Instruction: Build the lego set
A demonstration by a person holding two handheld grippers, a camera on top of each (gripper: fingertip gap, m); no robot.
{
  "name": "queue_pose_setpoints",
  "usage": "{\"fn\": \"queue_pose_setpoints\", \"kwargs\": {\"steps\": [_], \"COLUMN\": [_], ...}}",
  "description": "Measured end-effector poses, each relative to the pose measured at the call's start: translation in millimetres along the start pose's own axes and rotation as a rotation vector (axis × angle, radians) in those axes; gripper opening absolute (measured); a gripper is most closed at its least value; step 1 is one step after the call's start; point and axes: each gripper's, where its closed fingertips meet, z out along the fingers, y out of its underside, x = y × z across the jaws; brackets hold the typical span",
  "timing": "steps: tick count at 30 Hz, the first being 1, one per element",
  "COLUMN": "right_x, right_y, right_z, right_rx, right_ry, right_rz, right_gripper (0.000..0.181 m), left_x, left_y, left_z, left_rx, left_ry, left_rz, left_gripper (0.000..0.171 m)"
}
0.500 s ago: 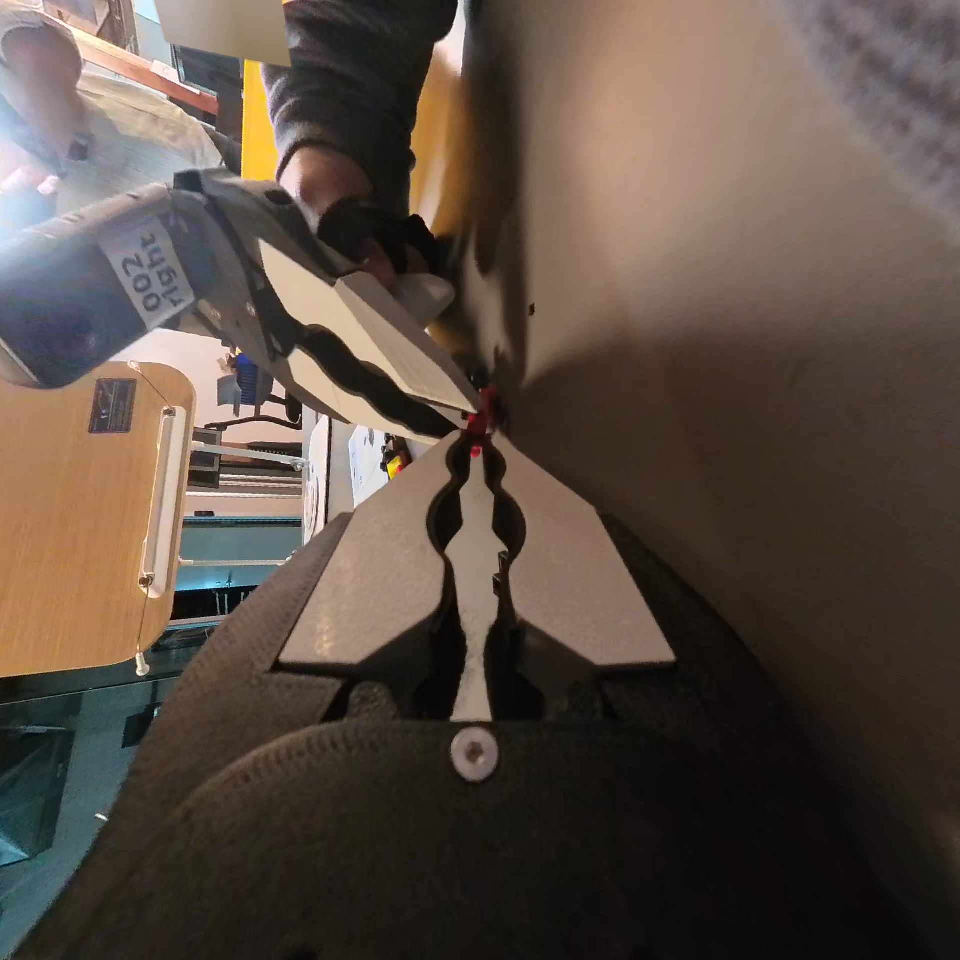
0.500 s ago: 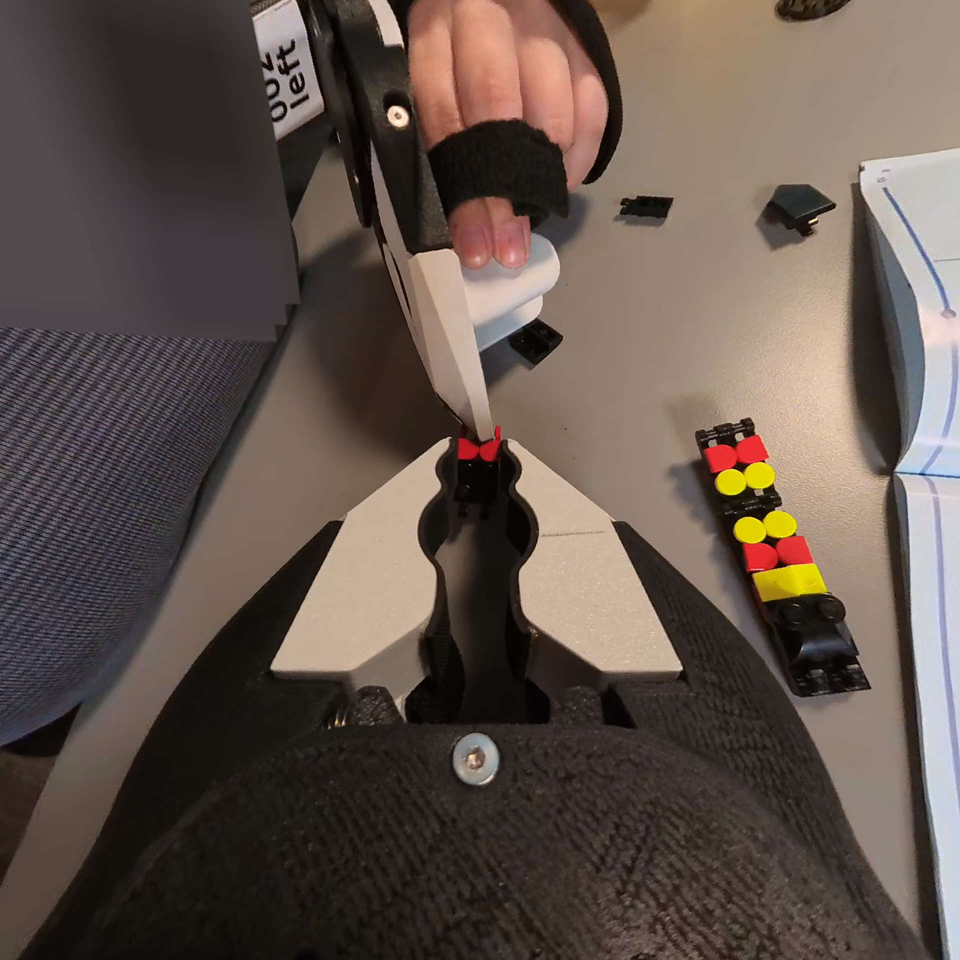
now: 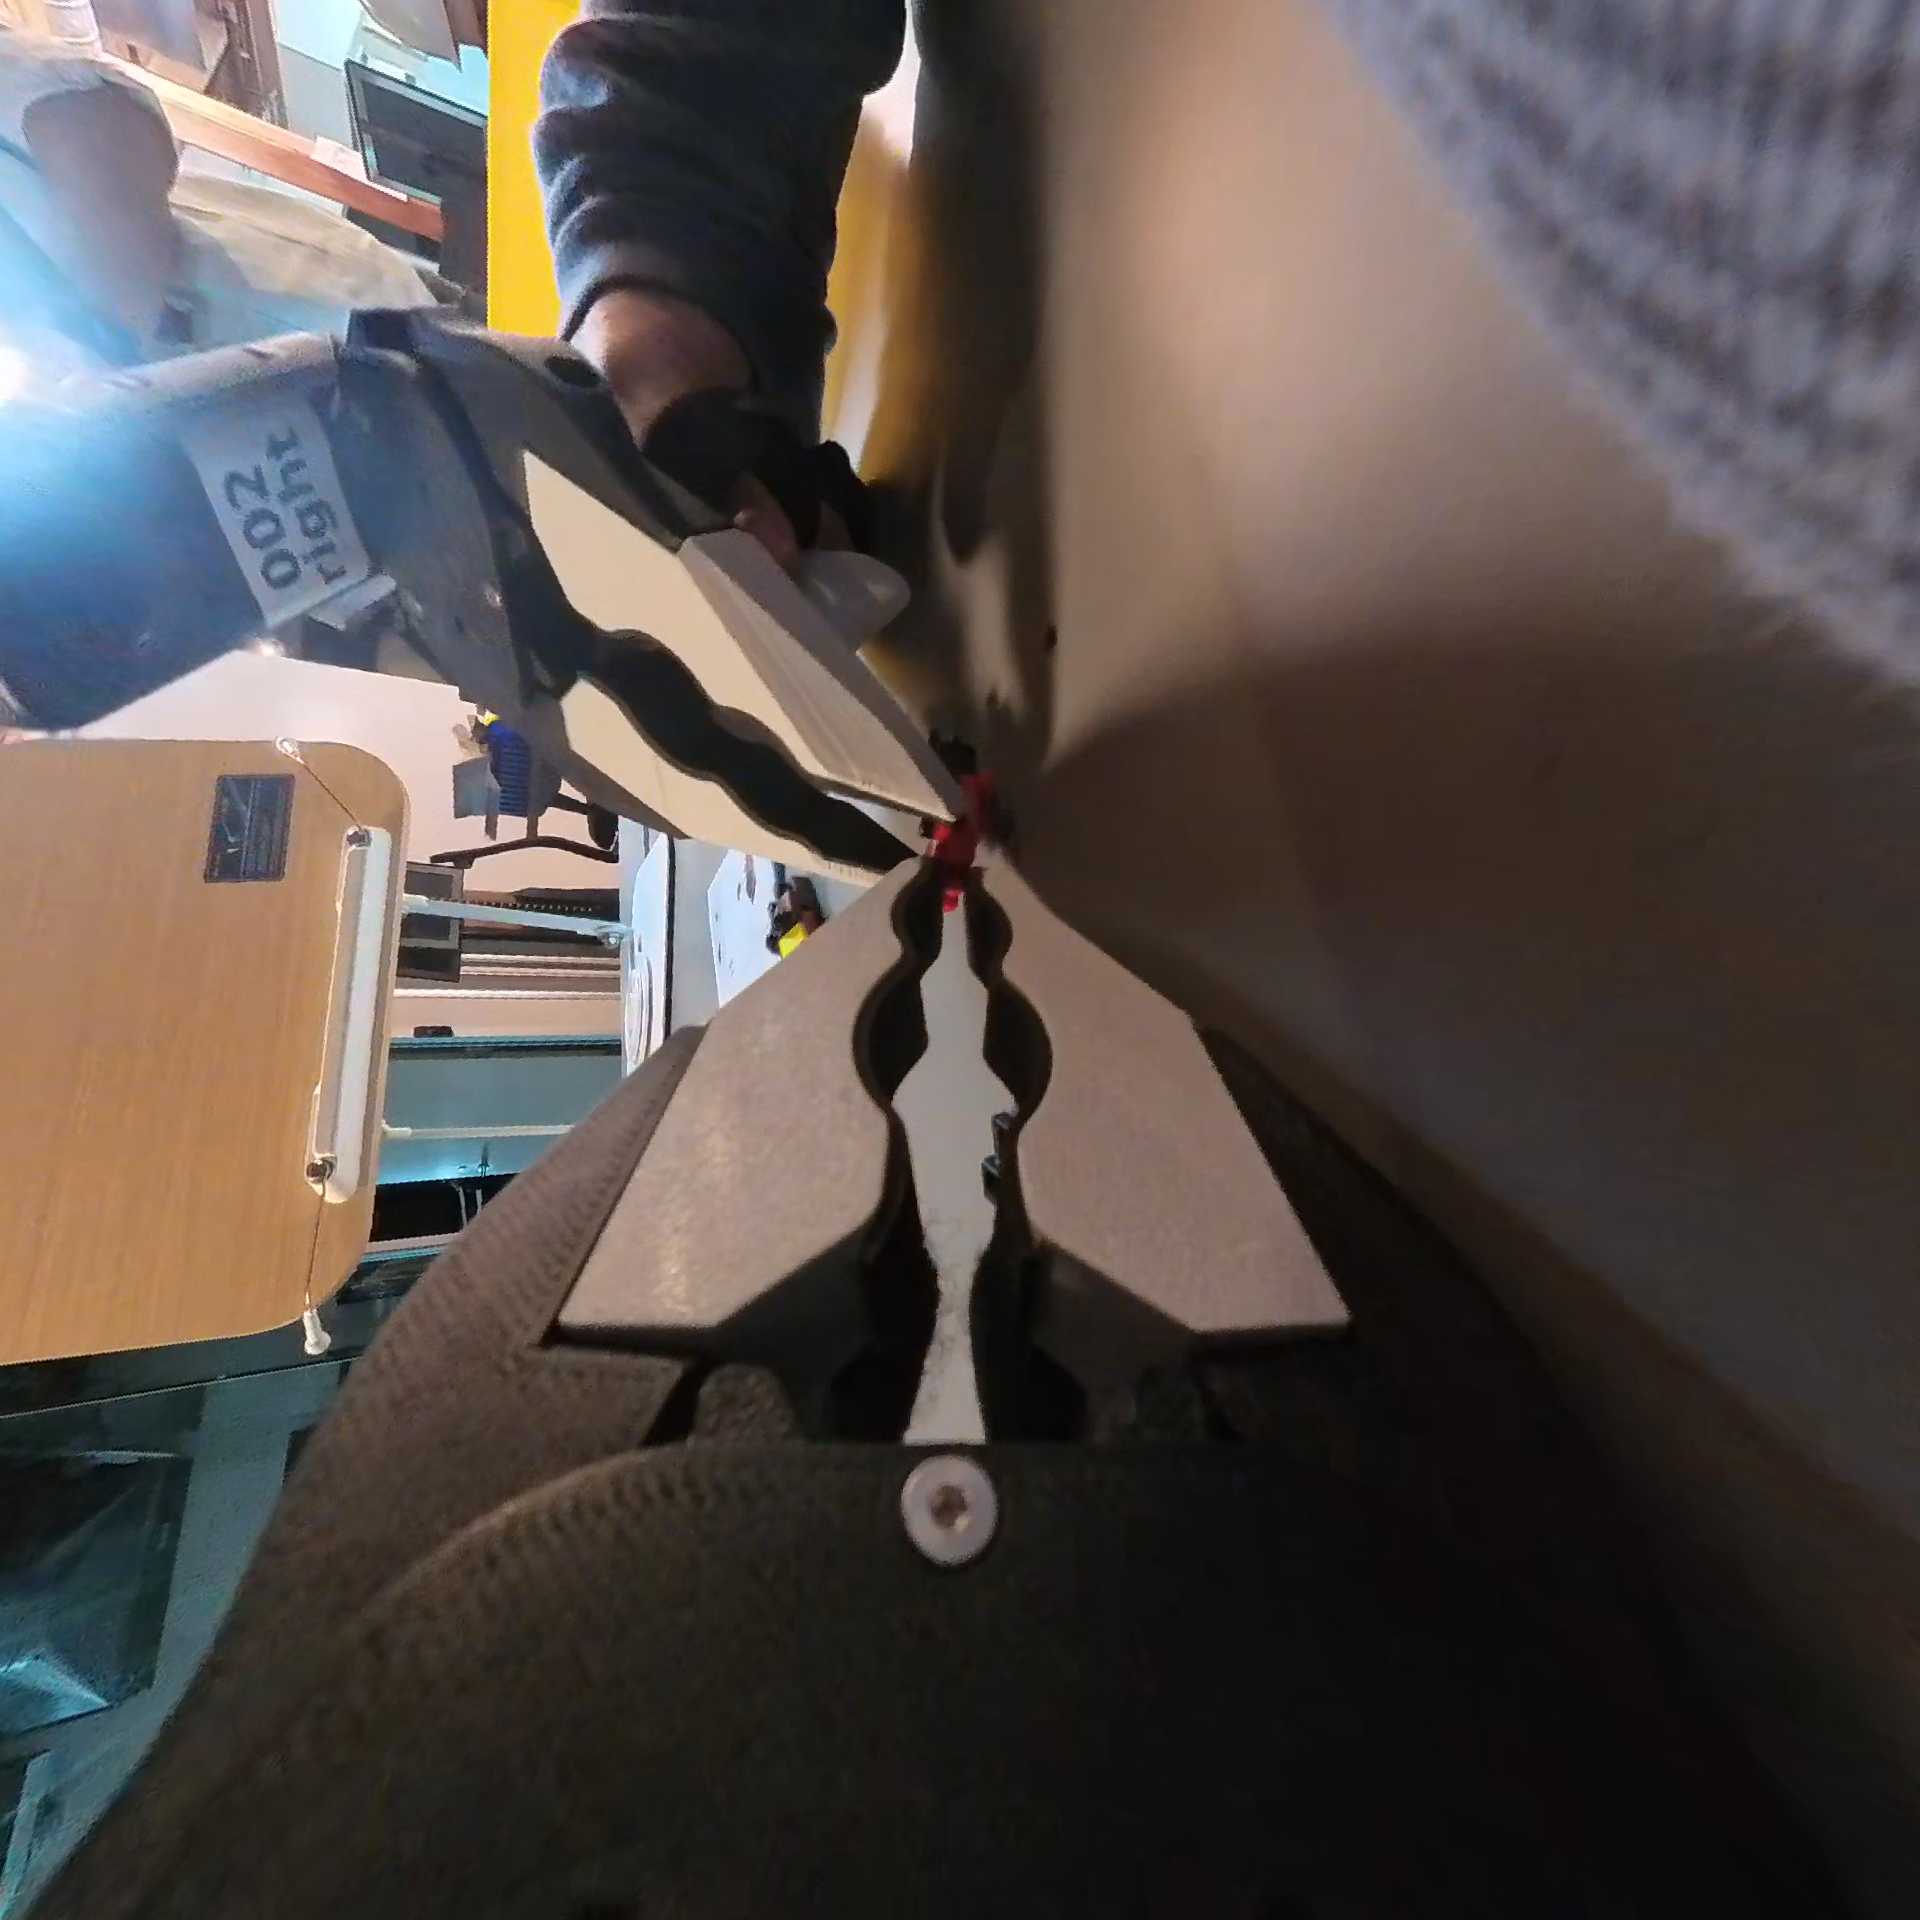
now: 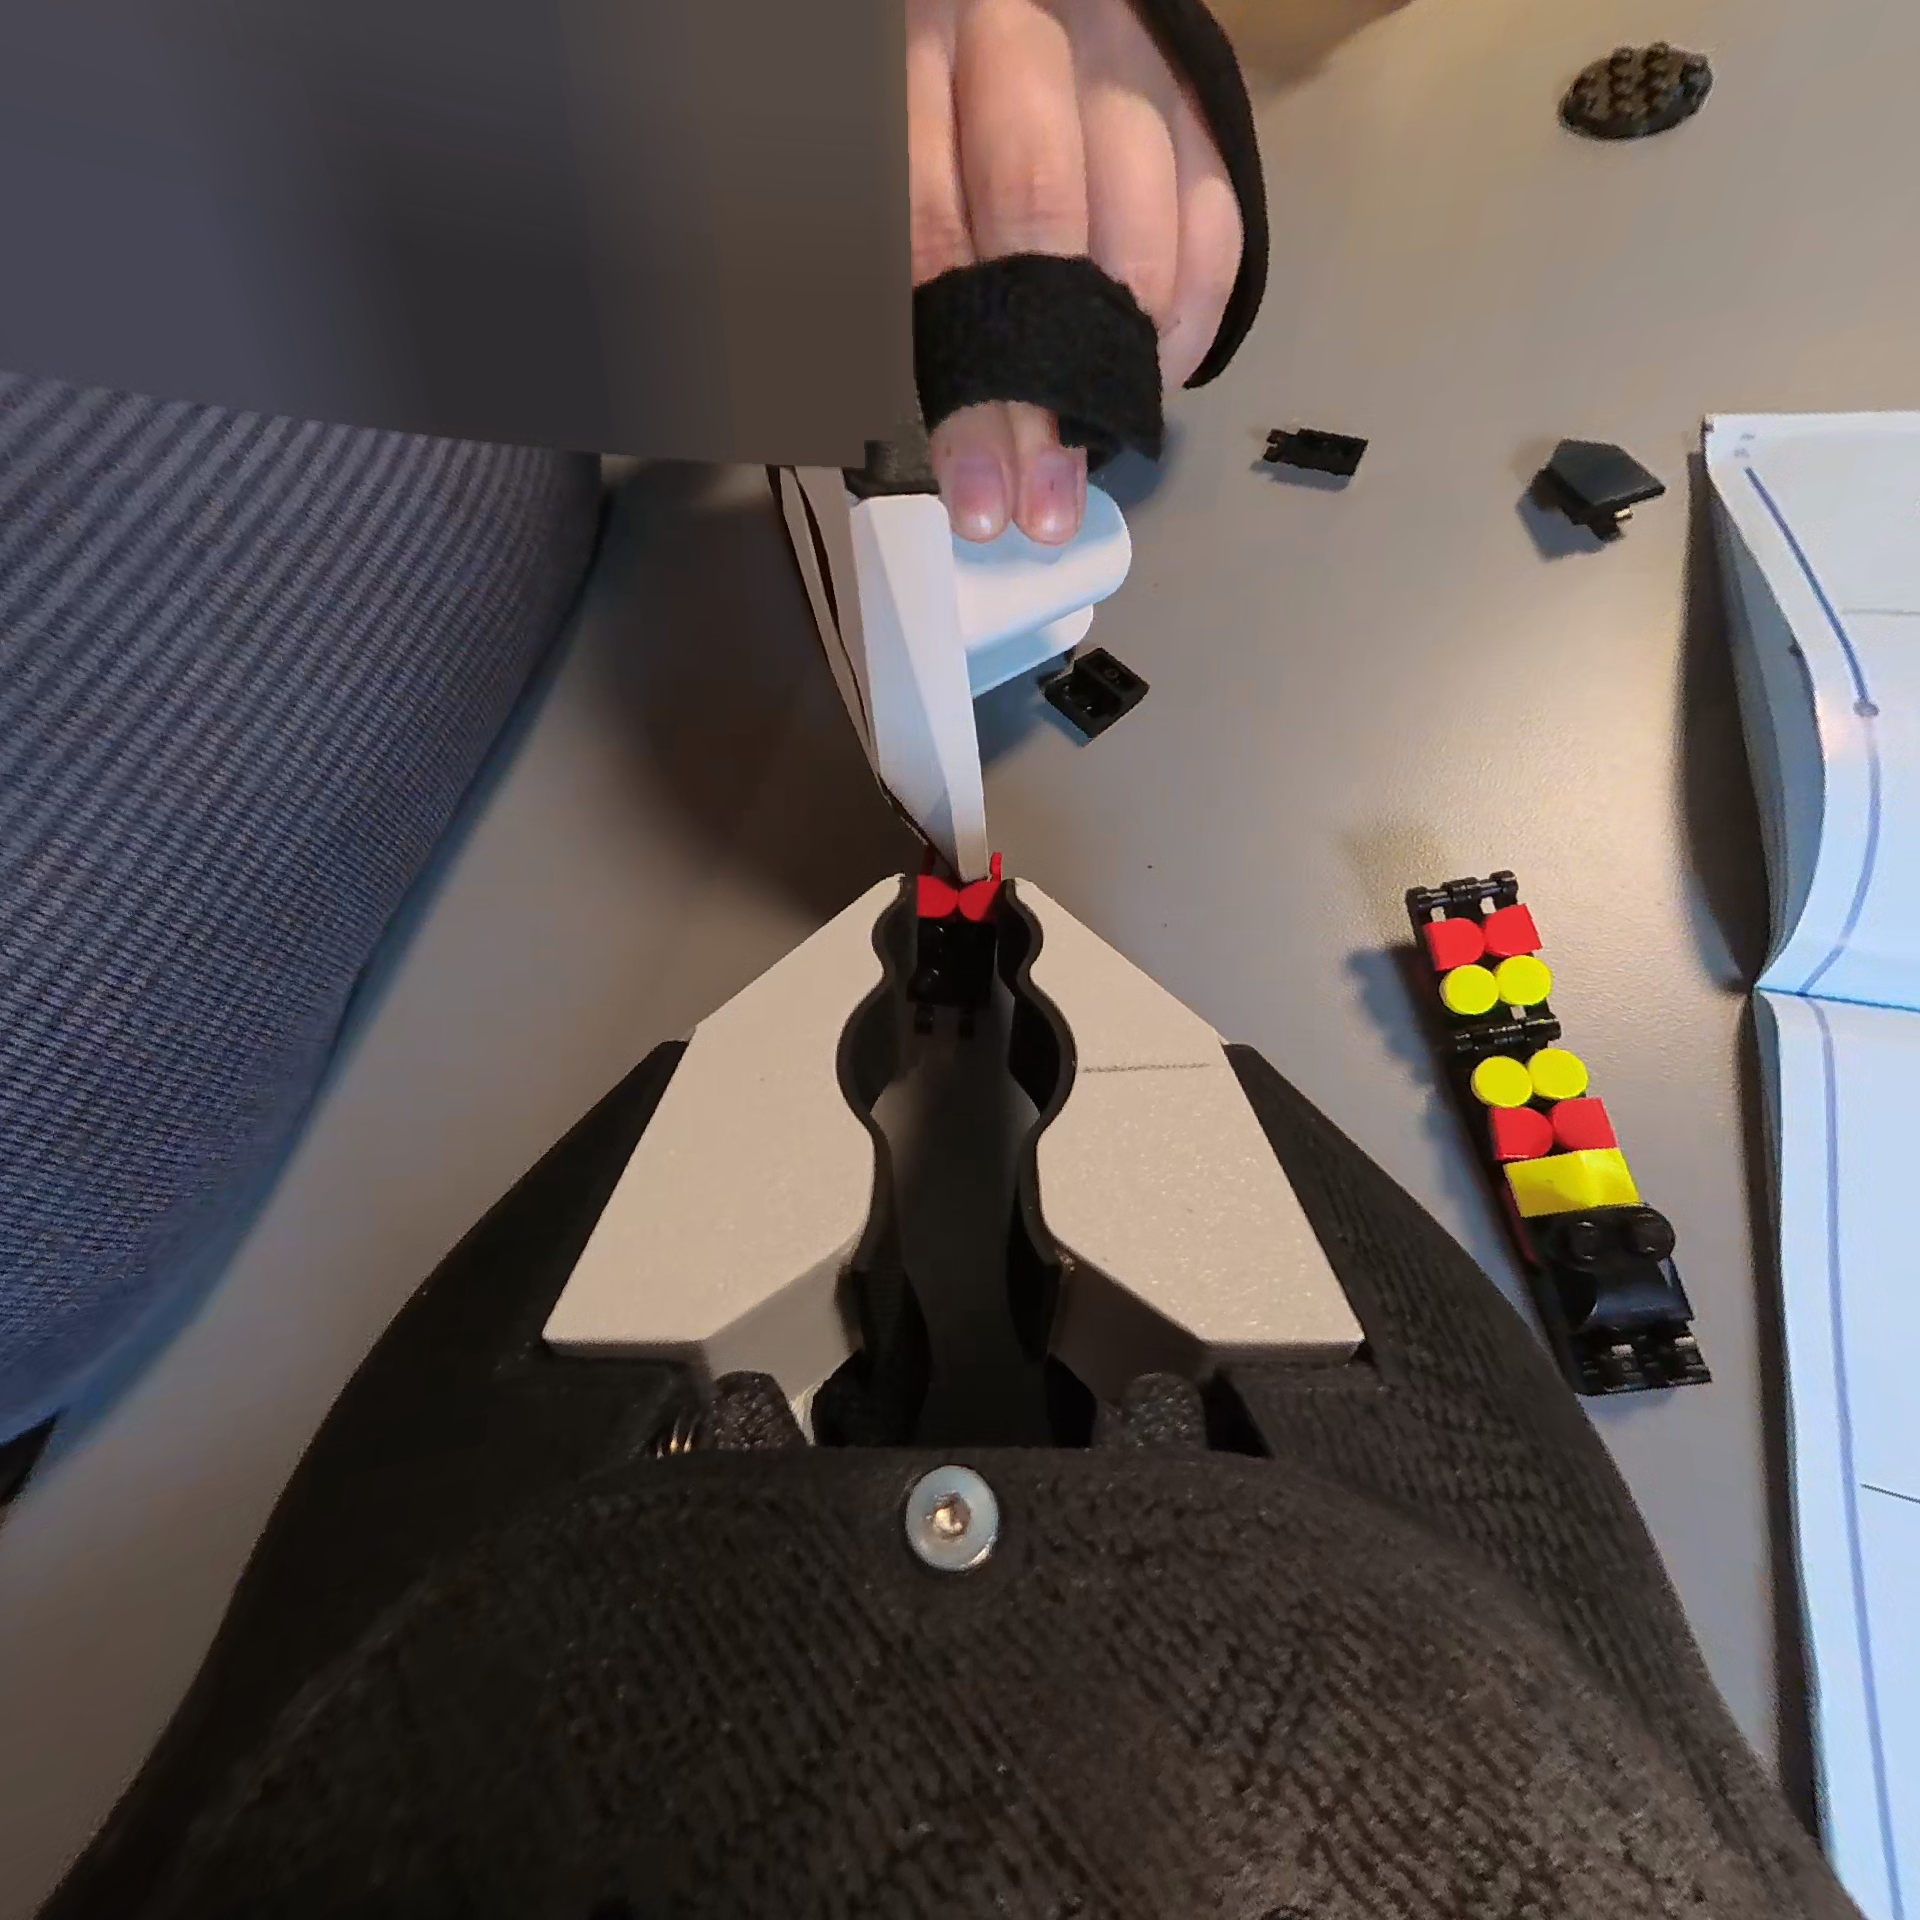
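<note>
My right gripper [image 4: 958,896] is shut on a small black plate [image 4: 948,961] with two red tiles [image 4: 956,896] at its far end. It holds the plate just above the grey table [image 4: 1247,810]. My left gripper [image 4: 961,857] comes down from above with its fingers together on a small red piece [image 4: 995,864], and its tips rest against the red tiles. In the left wrist view, the left gripper [image 3: 951,881] meets the right gripper [image 3: 940,821] tip to tip at the red piece [image 3: 951,896].
A long black strip [image 4: 1527,1091] with red and yellow tiles lies to the right. Beyond it is an open instruction booklet [image 4: 1849,831]. Loose black pieces [image 4: 1096,688] [image 4: 1314,452] [image 4: 1595,483] lie farther back. A person's striped lap [image 4: 208,779] is at the left. Left and right tips are no more than a few centimetres apart.
Almost nothing. Both grippers stay tip to tip at the red tiles, and the left tips have shifted very slightly.
</note>
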Motion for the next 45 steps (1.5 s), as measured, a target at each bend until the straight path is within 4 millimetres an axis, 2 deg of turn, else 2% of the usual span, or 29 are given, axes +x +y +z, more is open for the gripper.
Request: {"fn": "queue_pose_setpoints", "kwargs": {"steps": [17, 26, 29, 40, 43, 45], "right_x": [-5, -6, -6, -4, -6, -7], "right_y": [2, 6, 6, 4, 4, 4], "right_z": [1, -2, -2, -3, -3, -4], "right_rx": [-0.013, -0.018, -0.021, 0.006, 0.006, 0.017], "right_ry": [0.021, -0.002, -0.001, -0.027, -0.051, -0.065], "right_rz": [-0.079, -0.053, -0.051, 0.005, 0.028, 0.045], "right_gripper": [0.013, 0.013, 0.013, 0.013, 0.013, 0.013], "left_x": [3, 0, -5, -1, 1, -3], "left_y": [-2, 2, 1, -7, -7, -5], "left_z": [1, -1, -1, 5, 5, 5], "left_rx": [0.024, 0.011, 0.026, 0.073, 0.066, 0.061], "left_ry": [0.011, -0.010, -0.047, -0.006, 0.002, -0.025], "left_rz": [-0.030, -0.030, -0.036, 0.000, 0.015, 0.011], "left_gripper": [0.004, 0.000, 0.018, 0.006, 0.006, 0.012]}}
